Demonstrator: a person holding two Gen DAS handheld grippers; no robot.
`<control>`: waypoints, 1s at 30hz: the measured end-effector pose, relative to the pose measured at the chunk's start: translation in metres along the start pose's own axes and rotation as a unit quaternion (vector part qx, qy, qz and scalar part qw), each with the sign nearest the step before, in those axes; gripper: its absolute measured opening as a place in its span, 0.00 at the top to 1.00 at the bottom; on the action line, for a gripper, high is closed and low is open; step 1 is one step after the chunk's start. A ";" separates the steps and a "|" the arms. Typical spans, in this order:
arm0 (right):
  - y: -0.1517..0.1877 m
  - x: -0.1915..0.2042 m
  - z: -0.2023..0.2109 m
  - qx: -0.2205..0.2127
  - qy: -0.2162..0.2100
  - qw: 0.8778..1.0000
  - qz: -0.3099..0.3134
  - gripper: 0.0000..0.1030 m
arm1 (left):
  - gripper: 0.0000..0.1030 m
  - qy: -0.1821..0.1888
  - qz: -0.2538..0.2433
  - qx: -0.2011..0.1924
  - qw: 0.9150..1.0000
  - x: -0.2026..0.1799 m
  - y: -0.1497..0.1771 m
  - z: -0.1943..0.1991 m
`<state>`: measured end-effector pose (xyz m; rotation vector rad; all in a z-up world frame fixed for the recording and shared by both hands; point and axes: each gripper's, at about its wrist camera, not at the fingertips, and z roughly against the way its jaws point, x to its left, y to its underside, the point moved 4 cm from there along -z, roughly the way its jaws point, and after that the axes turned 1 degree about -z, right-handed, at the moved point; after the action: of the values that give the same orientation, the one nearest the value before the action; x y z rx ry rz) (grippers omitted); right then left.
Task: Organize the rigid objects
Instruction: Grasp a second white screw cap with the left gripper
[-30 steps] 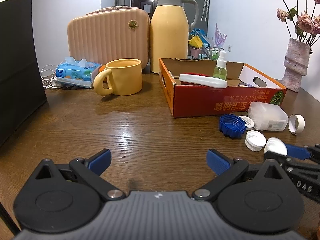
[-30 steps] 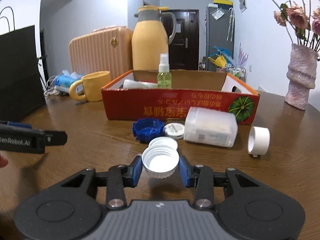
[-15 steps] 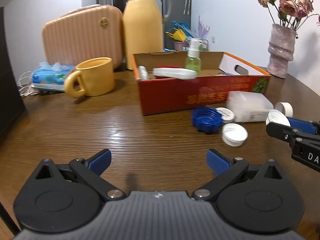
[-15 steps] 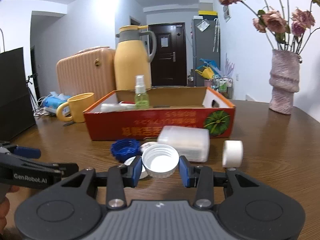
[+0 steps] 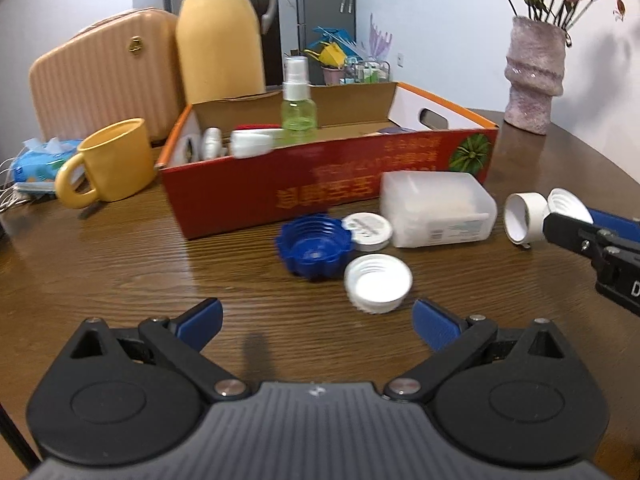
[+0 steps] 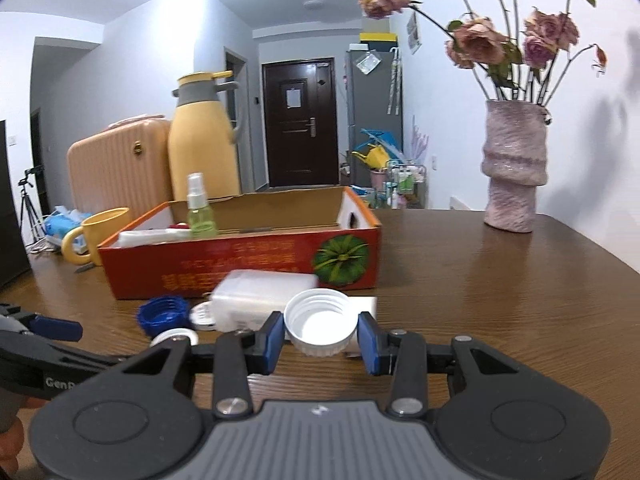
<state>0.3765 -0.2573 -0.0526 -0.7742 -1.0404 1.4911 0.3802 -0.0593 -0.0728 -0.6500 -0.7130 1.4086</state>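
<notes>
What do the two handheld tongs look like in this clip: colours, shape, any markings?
Both tongs, left and right, look alike: a grey ribbed body with a small white logo, two round black discs, black linkage arms with silver screws, and blue pads at the tips. Seen side-on, the left one carries white "GenR..." lettering; the right shows a white "D". No cables or sleeves are visible.

- Left gripper (image 5: 316, 316): black linkage arms, blue pads at the fingertips (image 5: 202, 316), silver pivot screws, ribbed grey housing at 6 o'clock.
- Right gripper (image 6: 320, 340): same build, round black discs either side, small white logo on the housing.
- White "Gen" lettering is seen at 8 o'clock in the right wrist view.
</notes>
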 end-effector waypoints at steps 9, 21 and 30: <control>-0.002 -0.026 0.003 -0.004 0.008 1.000 -0.012 0.62 | 0.00 0.001 0.002 0.017 1.000 -0.030 -0.010 -0.021; 0.000 -0.023 0.004 -0.002 0.002 1.000 -0.007 0.62 | 0.16 0.001 0.014 0.028 1.000 -0.046 -0.017 -0.037; 0.000 -0.026 0.006 -0.009 0.006 1.000 -0.013 0.62 | 0.60 0.028 0.019 0.024 0.999 -0.043 -0.019 -0.036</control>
<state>0.3760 -0.2843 -0.0525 -0.7781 -1.0530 1.4545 0.4188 -0.1026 -0.0837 -0.6652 -0.6232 1.4321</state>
